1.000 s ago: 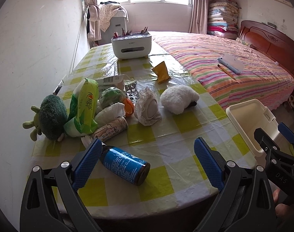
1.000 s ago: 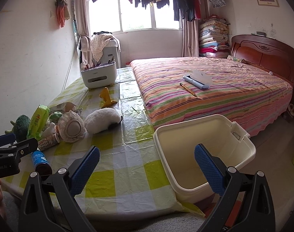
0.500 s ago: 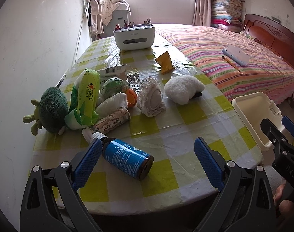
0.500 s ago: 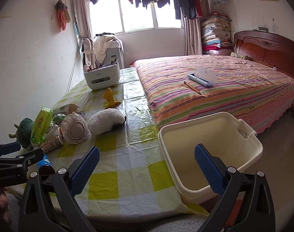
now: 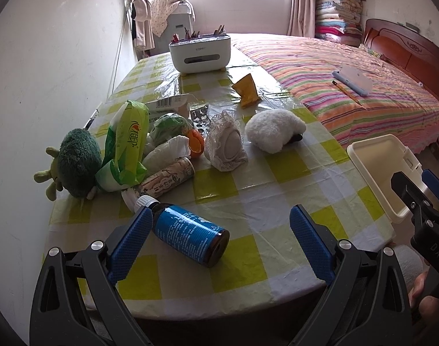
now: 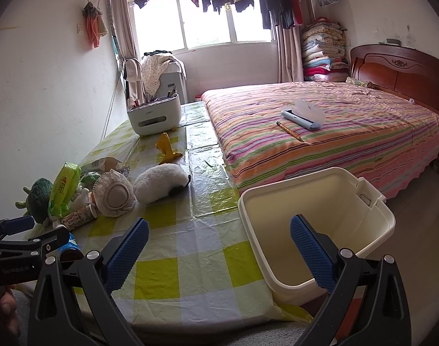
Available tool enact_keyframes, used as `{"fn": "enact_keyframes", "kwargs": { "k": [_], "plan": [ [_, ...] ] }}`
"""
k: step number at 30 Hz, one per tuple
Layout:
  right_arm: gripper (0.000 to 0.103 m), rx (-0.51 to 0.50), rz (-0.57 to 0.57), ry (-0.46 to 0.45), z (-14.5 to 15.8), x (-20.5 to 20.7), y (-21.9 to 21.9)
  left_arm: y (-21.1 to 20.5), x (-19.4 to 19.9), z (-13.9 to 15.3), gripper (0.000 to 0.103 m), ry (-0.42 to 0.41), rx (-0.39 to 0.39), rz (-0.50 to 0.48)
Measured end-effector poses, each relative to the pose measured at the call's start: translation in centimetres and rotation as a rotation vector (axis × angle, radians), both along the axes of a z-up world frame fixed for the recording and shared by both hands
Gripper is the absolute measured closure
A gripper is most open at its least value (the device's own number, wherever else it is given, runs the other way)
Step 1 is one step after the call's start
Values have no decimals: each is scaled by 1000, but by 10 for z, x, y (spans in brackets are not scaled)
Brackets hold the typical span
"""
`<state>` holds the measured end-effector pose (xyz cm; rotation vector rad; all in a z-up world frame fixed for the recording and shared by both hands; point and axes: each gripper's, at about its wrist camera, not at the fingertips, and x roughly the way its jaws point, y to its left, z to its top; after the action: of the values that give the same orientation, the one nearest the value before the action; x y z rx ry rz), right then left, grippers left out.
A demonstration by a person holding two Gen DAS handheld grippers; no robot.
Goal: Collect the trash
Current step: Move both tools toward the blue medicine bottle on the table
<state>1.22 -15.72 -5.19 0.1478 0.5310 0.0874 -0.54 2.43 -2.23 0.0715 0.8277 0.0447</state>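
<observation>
A brown bottle with a blue label lies on its side near the front of the checked table. My left gripper is open just in front of it, the left pad beside the bottle's neck. Behind the bottle lie a paper cup, a green wrapper, white crumpled paper and orange peel. A cream bin stands at the table's right edge. My right gripper hangs open over the table's front edge, beside the bin.
A green plush toy, a lacy cap and a white fluffy toy sit mid-table. A yellow packet and a white organiser box are farther back. A striped bed runs along the right. A wall borders the left.
My left gripper has risen and drawn back slightly, so the bottle now shows whole between the pads. The right gripper has shifted a little; the bin looks nearer.
</observation>
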Motion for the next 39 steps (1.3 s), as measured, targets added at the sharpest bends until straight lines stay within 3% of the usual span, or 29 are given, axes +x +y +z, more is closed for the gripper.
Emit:
{"fn": "enact_keyframes", "kwargs": {
  "k": [39],
  "plan": [
    [7,8,4,28,-7,7,-5,8,4,-14,8,48,-8,28]
  ]
}}
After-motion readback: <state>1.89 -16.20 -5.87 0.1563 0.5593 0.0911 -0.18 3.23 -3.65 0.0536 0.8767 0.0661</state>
